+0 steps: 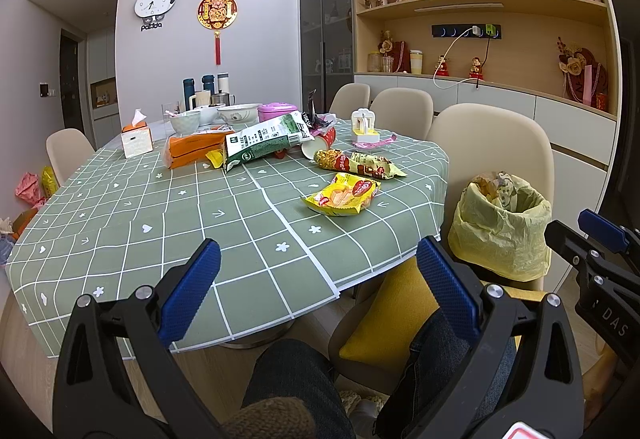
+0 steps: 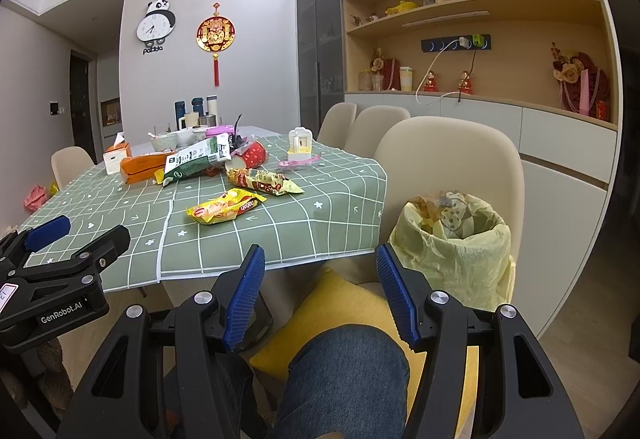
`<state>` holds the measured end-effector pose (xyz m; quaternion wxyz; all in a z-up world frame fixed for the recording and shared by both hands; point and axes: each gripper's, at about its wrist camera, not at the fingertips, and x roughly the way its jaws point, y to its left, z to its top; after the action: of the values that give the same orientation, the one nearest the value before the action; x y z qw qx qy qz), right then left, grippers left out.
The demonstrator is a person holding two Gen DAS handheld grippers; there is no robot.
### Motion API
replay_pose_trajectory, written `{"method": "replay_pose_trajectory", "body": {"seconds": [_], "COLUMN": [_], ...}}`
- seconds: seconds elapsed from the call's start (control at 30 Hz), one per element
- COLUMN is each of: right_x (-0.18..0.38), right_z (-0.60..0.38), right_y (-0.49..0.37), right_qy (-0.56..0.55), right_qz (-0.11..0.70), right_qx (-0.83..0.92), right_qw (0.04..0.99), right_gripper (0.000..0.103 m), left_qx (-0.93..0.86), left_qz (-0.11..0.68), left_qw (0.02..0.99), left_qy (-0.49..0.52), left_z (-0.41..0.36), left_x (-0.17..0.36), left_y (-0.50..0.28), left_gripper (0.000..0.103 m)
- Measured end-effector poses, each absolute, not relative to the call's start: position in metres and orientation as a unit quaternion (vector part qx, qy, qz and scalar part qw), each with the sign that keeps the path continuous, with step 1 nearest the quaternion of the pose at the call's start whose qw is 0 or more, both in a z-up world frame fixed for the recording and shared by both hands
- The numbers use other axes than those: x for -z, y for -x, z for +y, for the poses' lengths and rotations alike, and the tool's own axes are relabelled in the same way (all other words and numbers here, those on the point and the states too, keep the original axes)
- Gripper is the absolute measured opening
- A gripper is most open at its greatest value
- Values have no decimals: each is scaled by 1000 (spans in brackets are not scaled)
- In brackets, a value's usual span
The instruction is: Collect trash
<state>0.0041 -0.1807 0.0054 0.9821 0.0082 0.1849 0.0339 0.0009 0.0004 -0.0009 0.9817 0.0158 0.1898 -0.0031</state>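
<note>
Wrappers on the table, bin beside it.
Yellow wrapper (image 1: pixel 340 195) looks light, crinkly, slippery (pinch a crimped end); left gripper (image 1: pixel 316 279) and right gripper (image 2: pixel 320 287) both spread, empty.

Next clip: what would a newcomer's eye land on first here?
Bright snack wrappers are strewn across the green checked tablecloth, the yellow wafer packet nearest. A yellow-lined trash bin, already holding some trash, stands on the chair to the right. Both hand-held grippers, left and right, are open and empty.
</note>
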Motion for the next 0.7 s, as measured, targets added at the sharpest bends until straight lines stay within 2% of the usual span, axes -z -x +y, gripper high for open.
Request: {"method": "replay_pose_trajectory", "body": {"seconds": [0.7], "right_x": [-2], "right_z": [-180], "right_y": [-6], "right_qy": [-9], "right_qz": [187], "right_qx": [-35], "right_qw": [982], "right_gripper": [55], "left_qx": [3], "left_qz": [191], "left_qw": [981], "left_qy": [-15], "left_z": [1], "left_x": [2], "left_y": [-1], "left_gripper": [94]}}
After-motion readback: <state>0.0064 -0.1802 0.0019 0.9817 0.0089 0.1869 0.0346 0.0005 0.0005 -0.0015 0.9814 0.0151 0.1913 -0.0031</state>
